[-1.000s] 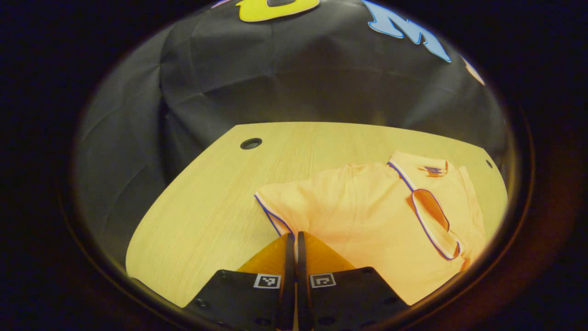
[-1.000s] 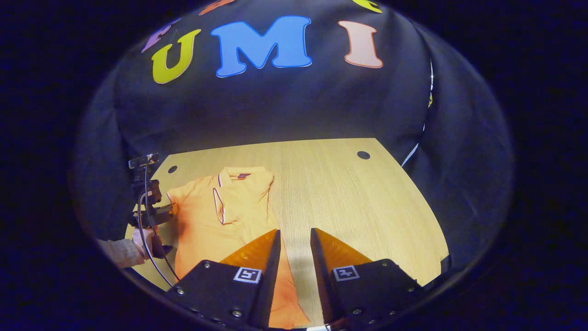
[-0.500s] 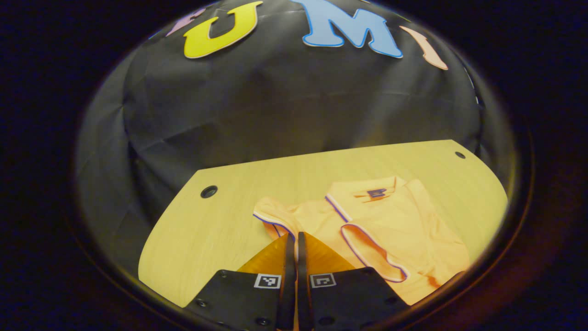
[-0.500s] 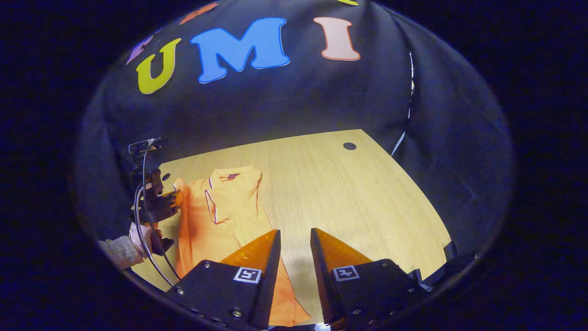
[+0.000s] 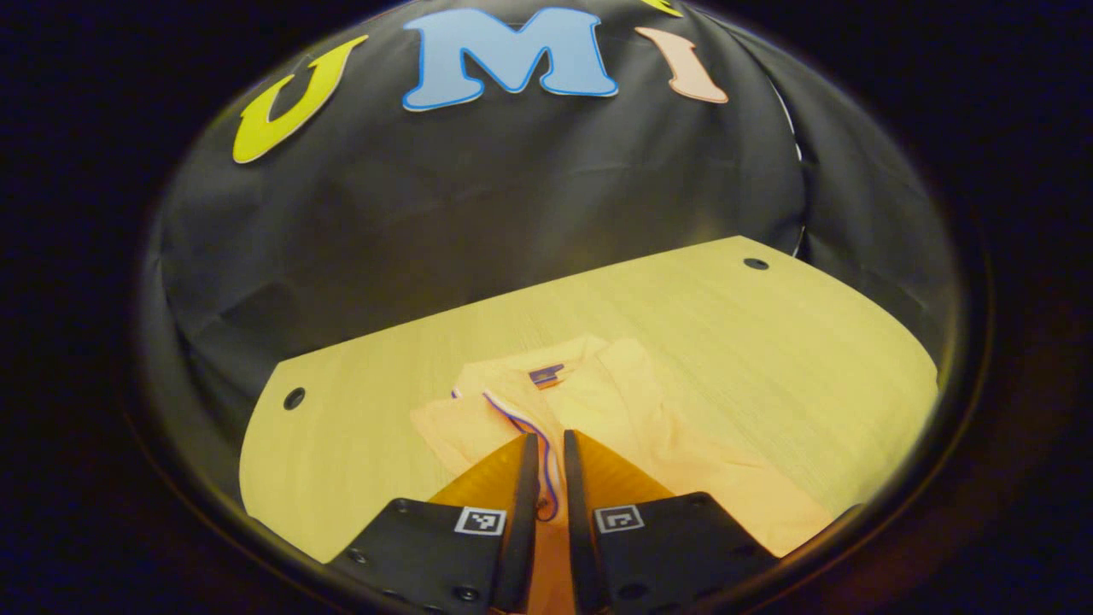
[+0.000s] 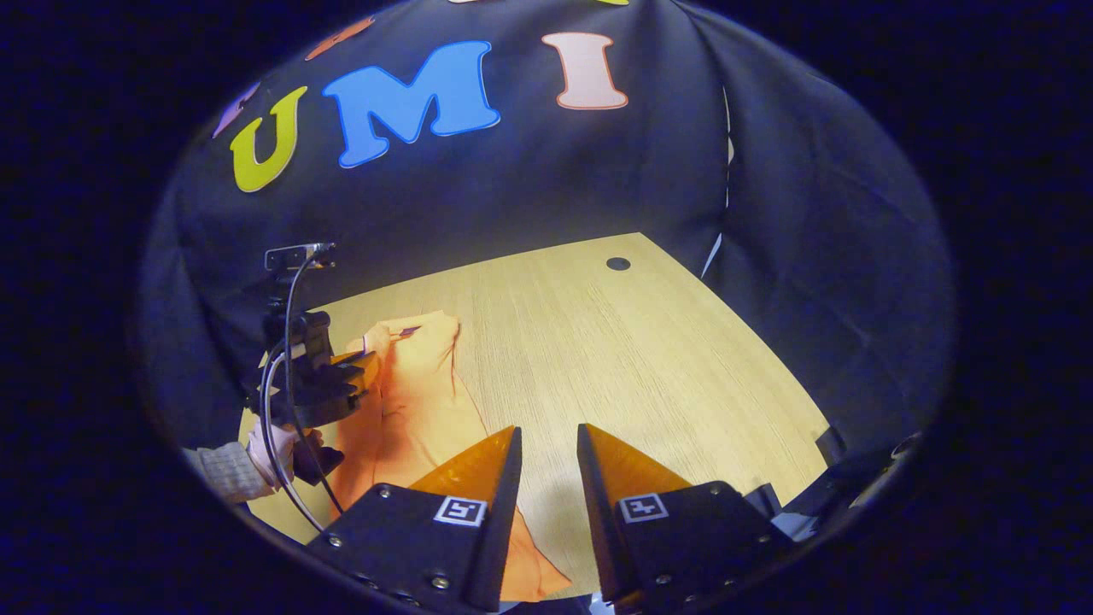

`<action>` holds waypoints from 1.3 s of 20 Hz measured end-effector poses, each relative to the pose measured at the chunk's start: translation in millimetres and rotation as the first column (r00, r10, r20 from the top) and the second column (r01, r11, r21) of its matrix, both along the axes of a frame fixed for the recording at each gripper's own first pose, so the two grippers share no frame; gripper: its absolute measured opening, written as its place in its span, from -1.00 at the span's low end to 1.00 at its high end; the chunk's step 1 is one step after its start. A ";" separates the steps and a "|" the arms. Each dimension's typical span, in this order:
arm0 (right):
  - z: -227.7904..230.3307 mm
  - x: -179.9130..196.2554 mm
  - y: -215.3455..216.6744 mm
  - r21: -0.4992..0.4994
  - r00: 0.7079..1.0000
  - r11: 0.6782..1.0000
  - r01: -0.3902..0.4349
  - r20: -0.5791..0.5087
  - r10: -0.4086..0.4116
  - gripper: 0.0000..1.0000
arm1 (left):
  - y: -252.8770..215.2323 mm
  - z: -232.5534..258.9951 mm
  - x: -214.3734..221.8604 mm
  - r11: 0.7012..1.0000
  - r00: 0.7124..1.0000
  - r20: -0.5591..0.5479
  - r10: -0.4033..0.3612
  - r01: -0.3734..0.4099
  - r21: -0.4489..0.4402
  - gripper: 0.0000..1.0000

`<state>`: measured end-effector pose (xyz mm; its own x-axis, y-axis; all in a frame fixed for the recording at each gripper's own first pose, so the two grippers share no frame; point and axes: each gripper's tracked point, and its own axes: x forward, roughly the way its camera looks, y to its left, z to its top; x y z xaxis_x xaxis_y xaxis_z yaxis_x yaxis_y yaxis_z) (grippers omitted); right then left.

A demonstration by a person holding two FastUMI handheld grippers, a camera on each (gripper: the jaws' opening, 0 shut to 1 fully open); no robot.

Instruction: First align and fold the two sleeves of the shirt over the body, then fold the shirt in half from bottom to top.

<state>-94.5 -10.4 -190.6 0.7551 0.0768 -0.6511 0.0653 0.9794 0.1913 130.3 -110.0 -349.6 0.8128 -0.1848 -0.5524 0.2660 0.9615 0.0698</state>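
Left gripper narrowly parted around shirt sleeve trim; right gripper open, empty, above table

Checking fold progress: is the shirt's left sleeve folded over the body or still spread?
Being folded: the left claw holds the trimmed sleeve over the orange polo shirt; not laid flat yet.

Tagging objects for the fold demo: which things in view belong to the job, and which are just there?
Job:
- orange polo shirt
- its sleeve with striped trim, between the left tool's fingers
- right tool, open, holding nothing

Just there:
- wooden table
- cable holes in the tabletop
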 end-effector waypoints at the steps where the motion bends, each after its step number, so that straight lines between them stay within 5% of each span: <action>1: -1.9 -0.9 -0.5 0.002 1.000 1.000 0.005 -0.005 -0.005 -0.16 | -1.4 -3.7 -0.1 1.000 1.000 -0.001 0.000 0.000 -0.006 -0.24; 2: -4.3 -2.0 -1.3 0.003 1.000 1.000 0.009 -0.010 -0.009 -0.16 | -3.3 -4.6 -1.6 1.000 1.000 -0.003 -0.001 0.001 -0.015 -0.09; 3: -9.1 -5.5 -3.1 0.005 1.000 1.000 0.011 -0.014 -0.011 -0.16 | -1.7 -2.0 -4.1 1.000 1.000 -0.005 0.001 -0.001 -0.021 0.36; 5: -17.6 -12.6 -4.5 0.005 1.000 1.000 0.007 -0.027 -0.007 -0.16 | 5.9 -1.5 -10.9 1.000 1.000 -0.008 0.003 -0.003 -0.021 0.41; 8: -28.8 -20.6 3.7 0.011 0.998 1.000 -0.027 -0.054 0.027 -0.24 | 26.8 0.0 -36.3 1.000 1.000 -0.029 0.007 -0.007 -0.027 0.77; 16: -82.4 -56.1 43.7 0.045 0.952 0.973 -0.225 -0.202 0.229 -0.08 | 104.1 -10.1 -164.5 0.995 0.985 -0.153 0.074 -0.083 -0.058 0.83; 17: -91.8 -60.2 46.6 0.046 0.944 0.970 -0.240 -0.221 0.245 0.17 | 112.7 -12.3 -183.7 0.993 0.981 -0.175 0.084 -0.096 -0.065 0.97; 18: -97.0 -64.6 48.6 0.048 0.935 0.966 -0.254 -0.243 0.258 0.20 | 121.0 -14.0 -202.0 0.992 0.976 -0.196 0.091 -0.107 -0.068 0.97; 19: -105.4 -68.7 50.6 0.050 0.925 0.962 -0.267 -0.267 0.270 0.12 | 128.4 -16.2 -219.6 0.991 0.972 -0.213 0.099 -0.116 -0.070 0.91; 23: -130.3 -93.5 53.4 0.052 0.874 0.945 -0.322 -0.369 0.318 0.39 | 142.4 -27.1 -277.8 0.986 0.948 -0.294 0.122 -0.150 -0.075 0.94; 26: -136.8 -105.4 48.5 0.035 0.833 0.930 -0.365 -0.434 0.343 0.39 | 147.3 -32.2 -314.4 0.981 0.927 -0.349 0.137 -0.176 -0.084 0.89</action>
<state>-199.8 38.1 -327.4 0.3299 0.2460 -0.9114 -0.2234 0.9584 0.1778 -184.1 37.3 -381.8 0.6031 -0.1467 -0.7840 0.1000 0.9891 -0.1082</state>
